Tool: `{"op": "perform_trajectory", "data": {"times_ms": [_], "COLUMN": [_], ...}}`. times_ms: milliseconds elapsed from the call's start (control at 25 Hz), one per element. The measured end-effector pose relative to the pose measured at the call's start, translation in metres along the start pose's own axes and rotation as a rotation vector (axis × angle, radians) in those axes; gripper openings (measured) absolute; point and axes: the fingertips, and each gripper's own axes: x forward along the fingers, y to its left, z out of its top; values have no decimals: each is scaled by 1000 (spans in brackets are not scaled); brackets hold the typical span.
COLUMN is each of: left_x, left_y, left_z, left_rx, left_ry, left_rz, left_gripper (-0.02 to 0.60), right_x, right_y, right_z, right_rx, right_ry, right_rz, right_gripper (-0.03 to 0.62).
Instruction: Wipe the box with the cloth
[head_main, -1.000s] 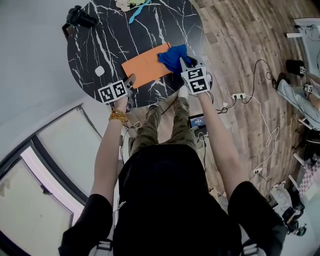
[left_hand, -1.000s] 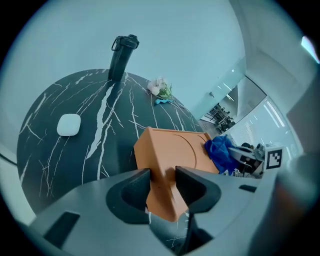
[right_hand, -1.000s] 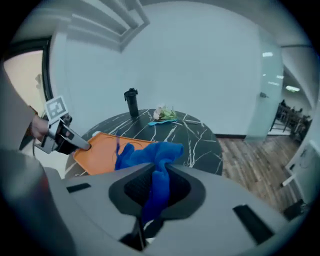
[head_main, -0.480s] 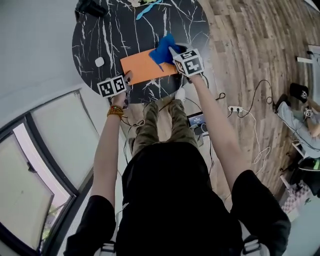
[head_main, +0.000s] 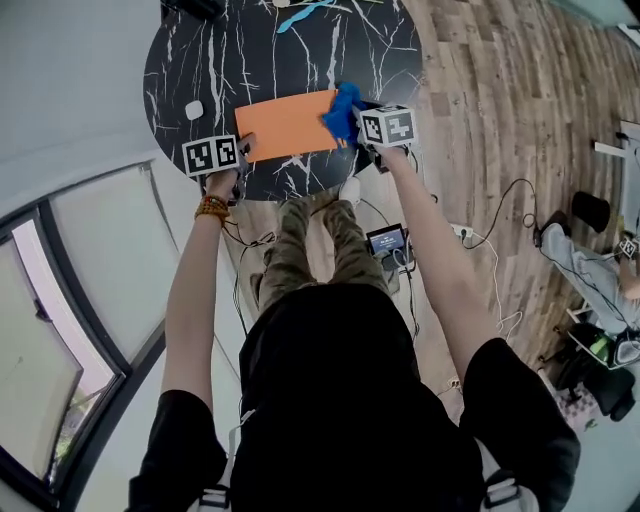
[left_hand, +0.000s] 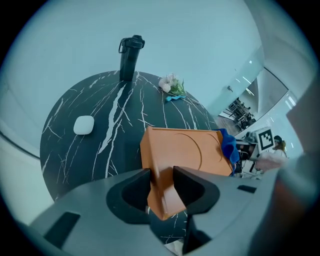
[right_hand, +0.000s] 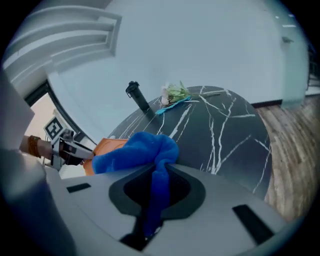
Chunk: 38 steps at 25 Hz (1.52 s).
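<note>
The left gripper (left_hand: 161, 186) jaws, just closed, are clamping the box (head_main: 285, 124) corner to steady it on the tabletop (head_main: 200, 50), while the right gripper (right_hand: 159, 187) jaws are pinching the cloth (right_hand: 135, 150) for wiping.

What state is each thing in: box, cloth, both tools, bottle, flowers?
box: lying on the table, one near corner gripped.
cloth: bunched, pinched, at the box's end away from the left tool.
left tool: jaws have just been closing, shut on the box corner.
right tool: shut on the cloth.
bottle: upright, capped.
flowers: lying on the table.
</note>
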Motion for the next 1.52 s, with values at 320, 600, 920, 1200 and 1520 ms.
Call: {"op": "perform_trajectory", "data": {"times_ms": [320, 600, 920, 1200, 1520], "left_x": [-2, 0, 2, 6, 6], "left_y": [0, -1, -2, 6, 6], "left_z": [-1, -1, -2, 1, -5], "left_rx": [-43, -39, -91, -167, -50], "left_ry": [-18, -2, -46, -50, -44], "left_rz": [7, -5, -71, -218, -301], "left_gripper": [137, 138, 142, 159, 170], "right_x": [-19, -4, 16, 56, 17], "right_y": [19, 3, 97, 157, 68], "right_z": [-62, -4, 25, 16, 0], "right_rx": [-132, -191, -654, -627, -499], "right_ry": [108, 69, 105, 185, 279], "right_rz": [29, -58, -97, -51, -343], "right_gripper": [28, 28, 28, 28, 28]}}
